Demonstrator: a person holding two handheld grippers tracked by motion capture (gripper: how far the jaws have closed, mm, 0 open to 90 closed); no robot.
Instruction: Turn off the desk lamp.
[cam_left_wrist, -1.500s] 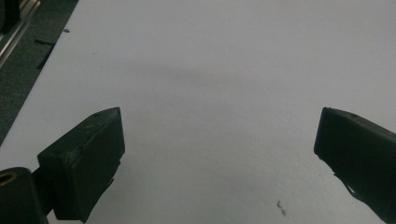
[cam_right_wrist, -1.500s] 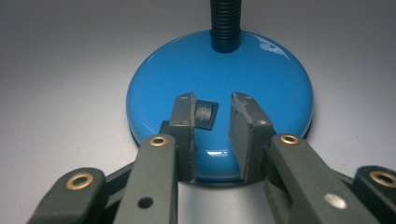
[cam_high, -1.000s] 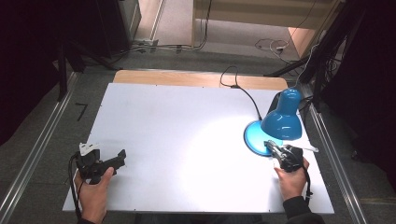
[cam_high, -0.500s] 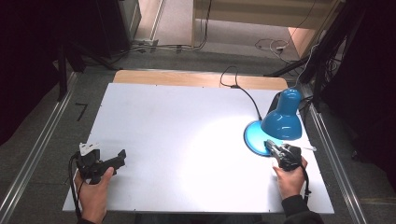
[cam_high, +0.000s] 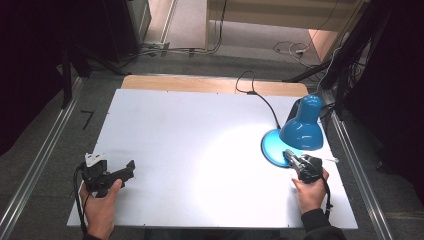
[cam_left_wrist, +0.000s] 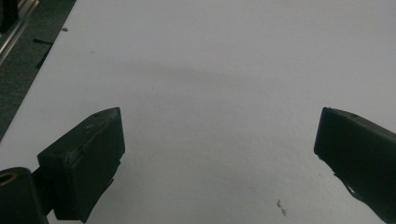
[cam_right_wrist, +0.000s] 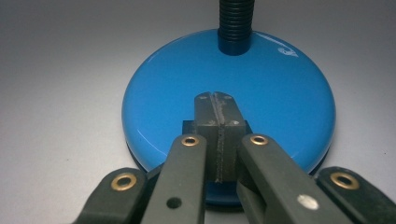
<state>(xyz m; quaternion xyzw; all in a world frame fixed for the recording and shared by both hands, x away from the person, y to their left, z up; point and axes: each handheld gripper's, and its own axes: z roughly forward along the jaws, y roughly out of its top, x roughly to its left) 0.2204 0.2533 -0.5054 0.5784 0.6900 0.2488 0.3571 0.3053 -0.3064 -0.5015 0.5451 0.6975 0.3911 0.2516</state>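
Lamp base (cam_right_wrist: 229, 93), the round blue disc of the desk lamp (cam_high: 300, 127), sits near the right edge of the white counter (cam_high: 200, 150), about midway between its near and far sides. Your right gripper (cam_high: 291, 157) has its jaws pressed together with nothing between them, and the closed tips rest over the near part of that base; the right gripper view shows them lying against the glossy blue top, over a small dark block on the disc, though you cannot tell from it how firmly they bear down. Your right hand (cam_high: 310, 192) comes in from the near right corner of the counter.

Your left gripper (cam_high: 129, 170) is spread wide and holds nothing. It sits low over the near left part of the counter, well apart from the lamp, with your left hand (cam_high: 102, 205) behind it. Bare white surface lies between its jaws.

Around the lamp, the blue shade (cam_high: 304, 131) hangs over the far right side of the base and throws a bright patch onto the counter to its left. A black cable (cam_high: 265, 102) runs from the lamp toward the far edge, where a strip of bare wood (cam_high: 200, 84) shows. Nothing stands between either gripper and the lamp.

From the high view you get the shade and the cable. From the right gripper view you get the ribbed black neck (cam_right_wrist: 236, 21) rising from the far side of the base, and the seam where the two jaws meet. The left gripper view adds a few dark specks (cam_left_wrist: 281, 206) on the counter near the right jaw.
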